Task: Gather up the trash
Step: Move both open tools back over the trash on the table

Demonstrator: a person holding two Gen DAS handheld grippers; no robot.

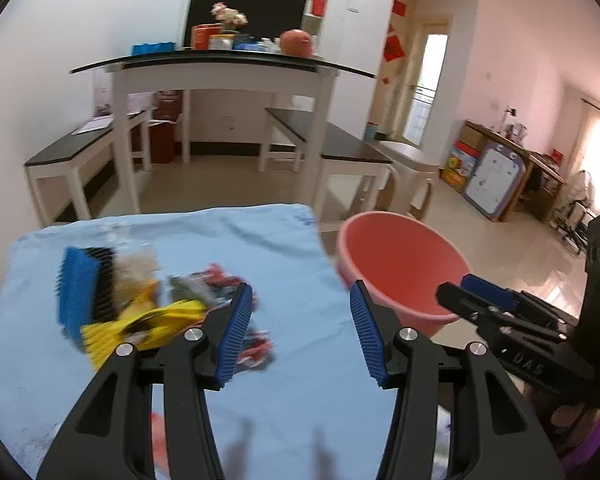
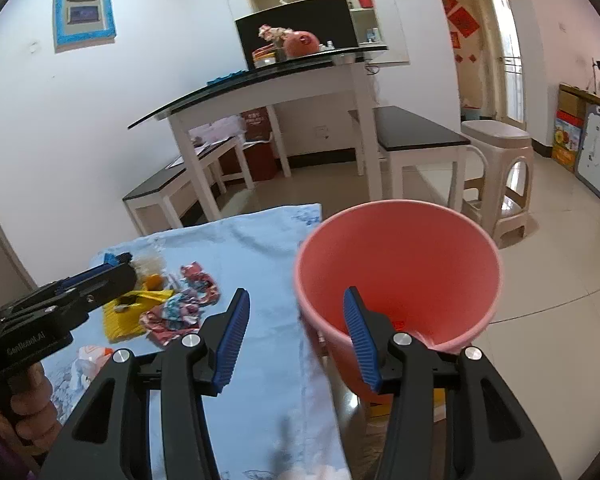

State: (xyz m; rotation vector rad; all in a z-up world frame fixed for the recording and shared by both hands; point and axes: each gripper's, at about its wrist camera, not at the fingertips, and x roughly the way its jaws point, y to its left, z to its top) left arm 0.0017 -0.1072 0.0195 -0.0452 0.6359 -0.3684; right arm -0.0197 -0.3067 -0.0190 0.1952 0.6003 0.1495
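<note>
Left gripper (image 1: 300, 336): its blue-padded fingers (image 1: 236, 328) are held apart with nothing between them; only blue cloth is seen through the gap.
Right gripper (image 2: 296, 340): the fingers (image 2: 234, 336) are spread and empty; the near rim of the bucket is framed between them, untouched.
Left pose: the gripper is angled downward over the cloth, with the wrappers just beyond its left finger.
Right pose: the gripper is angled downward at the right edge of the cloth, its right finger overlapping the bucket's mouth in the picture.
Trash (image 1: 204, 292): a loose pile of crumpled wrappers, red, green and patterned, lies on the left half of the cloth, with a yellow wrapper (image 1: 140, 324) beside it.
Cloth (image 1: 260, 248): a light blue cloth covers the tabletop.
Bucket (image 2: 400, 264): a pink bucket stands just off the right edge of the cloth, mouth open; something red and small lies at its bottom.
Left view only: a blue-and-black brush (image 1: 84, 292) at the far left of the pile, and the right gripper at the right edge.
Right view only: a hand (image 2: 32, 396) gripping the left gripper's handle, and a white and orange scrap (image 2: 92, 356) on the near cloth.
Hard to make out: the wrappers are blurred in the left view; the bucket's base is hidden by the right fingers.
</note>
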